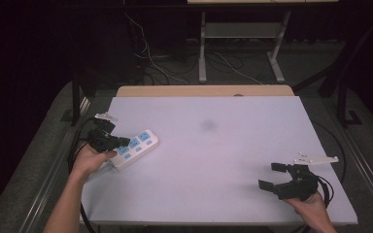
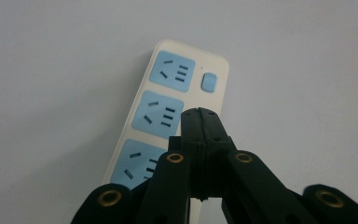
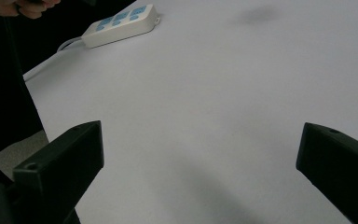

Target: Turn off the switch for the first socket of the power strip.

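A white power strip with three blue sockets lies on the white table near its left edge. In the left gripper view the power strip stretches away with a blue switch at its far end. My left gripper hovers over the strip's near half, its jaws pressed together with nothing between them. My right gripper rests low at the table's front right, jaws wide apart and empty. The power strip lies far off in the right gripper view.
The strip's white cord runs off the table's left edge. A faint dark smudge marks the table's middle. Black cables trail from both grippers. Beyond the table stand a wooden edge and desk legs.
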A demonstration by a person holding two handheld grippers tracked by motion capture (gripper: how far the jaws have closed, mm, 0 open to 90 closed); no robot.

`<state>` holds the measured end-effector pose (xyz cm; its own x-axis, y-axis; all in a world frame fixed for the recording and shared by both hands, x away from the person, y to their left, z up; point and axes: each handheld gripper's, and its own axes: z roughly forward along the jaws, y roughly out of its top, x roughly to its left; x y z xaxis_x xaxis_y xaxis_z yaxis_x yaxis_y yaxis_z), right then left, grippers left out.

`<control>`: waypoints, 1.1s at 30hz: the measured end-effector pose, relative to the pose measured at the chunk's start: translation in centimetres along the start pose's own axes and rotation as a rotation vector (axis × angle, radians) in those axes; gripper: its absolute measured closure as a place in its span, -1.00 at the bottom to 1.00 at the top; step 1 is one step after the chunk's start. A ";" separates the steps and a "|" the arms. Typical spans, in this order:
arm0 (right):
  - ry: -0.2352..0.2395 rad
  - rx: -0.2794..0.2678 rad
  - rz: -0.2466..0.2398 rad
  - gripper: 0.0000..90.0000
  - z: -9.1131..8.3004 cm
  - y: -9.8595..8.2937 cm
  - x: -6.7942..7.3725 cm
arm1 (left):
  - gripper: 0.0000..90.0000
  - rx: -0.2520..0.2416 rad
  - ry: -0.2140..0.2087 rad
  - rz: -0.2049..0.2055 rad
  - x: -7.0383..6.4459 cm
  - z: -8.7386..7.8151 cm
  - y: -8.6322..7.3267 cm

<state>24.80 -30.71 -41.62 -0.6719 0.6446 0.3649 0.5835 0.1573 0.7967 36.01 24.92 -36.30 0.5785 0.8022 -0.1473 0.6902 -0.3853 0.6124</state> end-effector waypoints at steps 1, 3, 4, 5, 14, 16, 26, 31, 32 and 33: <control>0.000 0.000 -0.001 -0.99 0.0 0.0 0.0 | 0.99 -0.011 -0.004 0.002 -0.1 -0.2 0.1; 0.001 -0.002 0.000 -0.99 0.0 0.0 0.0 | 0.99 -0.030 -0.008 0.005 -0.4 -0.4 0.3; 0.000 -0.002 0.001 -0.99 -0.1 0.0 0.0 | 0.99 -0.037 -0.011 0.005 -0.5 -0.6 0.3; 0.001 -0.002 0.001 -0.99 -0.1 0.0 0.0 | 0.99 -0.047 -0.016 0.005 -0.6 -0.7 0.4; 0.000 -0.003 0.000 -0.99 0.0 0.0 0.0 | 0.99 -0.132 -0.040 0.021 -1.8 -2.0 0.4; 0.002 -0.002 0.000 -0.99 0.0 0.0 0.0 | 0.98 -0.158 -0.046 0.011 -2.0 -2.4 0.4; 0.003 -0.005 0.002 -0.99 -0.1 0.0 0.0 | 0.44 -0.299 -0.093 0.012 -3.5 -3.6 -0.2; 0.002 -0.004 0.002 -0.99 -0.1 0.0 0.1 | 0.02 -0.321 -0.112 -0.005 -4.2 -3.5 -0.6; 0.003 -0.005 0.002 -0.99 -0.1 -0.1 0.1 | -0.11 -0.321 -0.124 -0.004 -4.3 -3.4 -0.6; 0.003 -0.005 0.002 -0.99 -0.1 -0.1 0.1 | -0.21 -0.330 -0.140 -0.002 -4.4 -3.4 -0.7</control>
<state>24.66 -30.77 -41.58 -0.6721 0.6427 0.3677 0.5825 0.1524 0.7984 31.46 23.20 -33.46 0.6471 0.7237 -0.2399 0.5274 -0.1976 0.8263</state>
